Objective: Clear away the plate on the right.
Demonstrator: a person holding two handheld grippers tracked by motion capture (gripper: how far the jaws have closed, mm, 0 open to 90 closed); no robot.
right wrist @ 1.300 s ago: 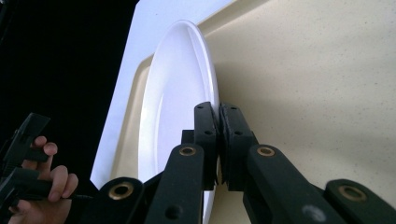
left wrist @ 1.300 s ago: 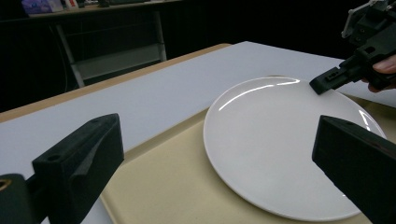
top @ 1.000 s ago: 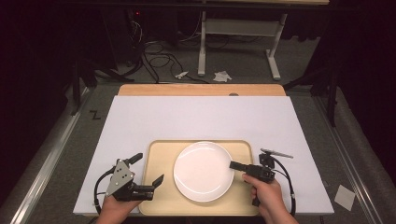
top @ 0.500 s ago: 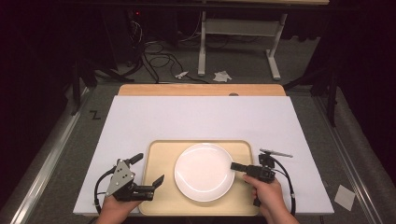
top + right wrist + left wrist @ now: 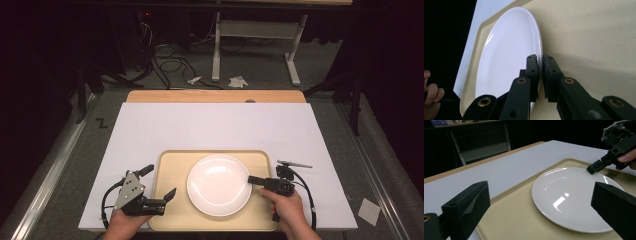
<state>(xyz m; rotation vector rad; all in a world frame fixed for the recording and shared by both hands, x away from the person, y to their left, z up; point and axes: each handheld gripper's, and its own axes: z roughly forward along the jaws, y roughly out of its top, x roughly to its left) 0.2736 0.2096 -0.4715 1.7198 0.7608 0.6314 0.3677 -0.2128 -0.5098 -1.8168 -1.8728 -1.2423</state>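
Note:
A white round plate [image 5: 218, 184] lies on a beige tray [image 5: 172, 170] at the near middle of the white table. My right gripper [image 5: 251, 180] is shut on the plate's right rim [image 5: 539, 53], one jaw above and one below it. My left gripper [image 5: 159, 181] stands open at the tray's left edge, its jaws wide apart and holding nothing. From the left gripper view the plate [image 5: 571, 197] lies ahead on the tray [image 5: 516, 217], and the right gripper [image 5: 592, 168] touches its far rim.
A white sheet [image 5: 215, 125] covers the table, with a wooden strip [image 5: 215, 96] along its far edge. Beyond it stand a desk frame [image 5: 255, 45], cables and paper scraps on the dark floor. Cables trail from both grippers toward the near edge.

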